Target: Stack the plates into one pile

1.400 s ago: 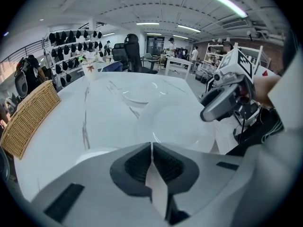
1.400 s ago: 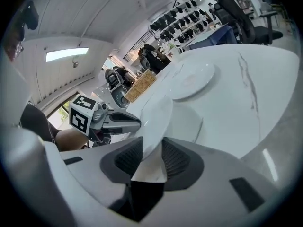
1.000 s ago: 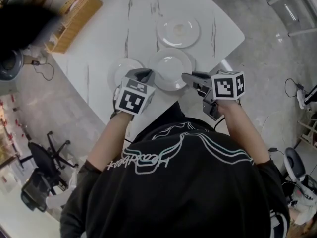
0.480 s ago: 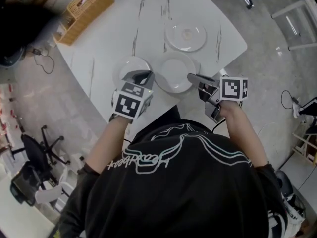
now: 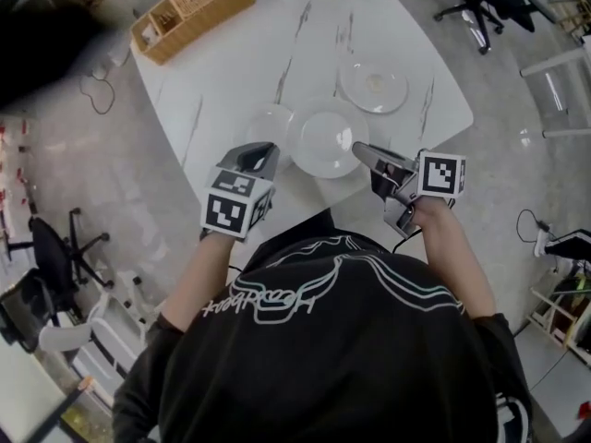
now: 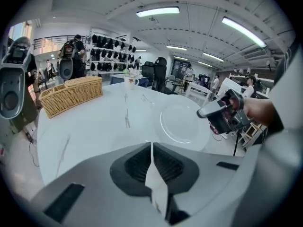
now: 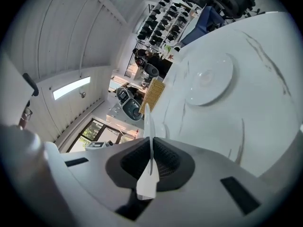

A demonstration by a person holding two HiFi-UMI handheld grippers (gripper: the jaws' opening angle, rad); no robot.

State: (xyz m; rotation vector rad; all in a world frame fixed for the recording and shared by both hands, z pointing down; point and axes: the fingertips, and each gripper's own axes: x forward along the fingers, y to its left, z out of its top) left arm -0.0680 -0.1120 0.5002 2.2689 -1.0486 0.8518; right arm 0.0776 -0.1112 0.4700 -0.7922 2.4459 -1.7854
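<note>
1. plates, three and all white, are spread over the near part of a white marble table [image 5: 231, 72]: a small plate [image 5: 268, 123] at left, a larger middle plate [image 5: 325, 135] just beside it, and a far plate [image 5: 374, 83] apart toward the table's right corner.
2. the small plate's near rim sits edge-on between the jaws of the left gripper [image 5: 261, 153], which are clamped tight on it.
3. the middle plate's right rim is pinched by the right gripper [image 5: 358, 150], its jaws narrowed onto the thin edge.
4. whether either gripped plate is clear of the tabletop cannot be told.
5. the far plate lies flat, with neither tool on it.
6. a wicker basket [image 5: 192, 3] stands at the table's far left corner, and an office chair [image 5: 480, 7] stands on the floor beyond.
</note>
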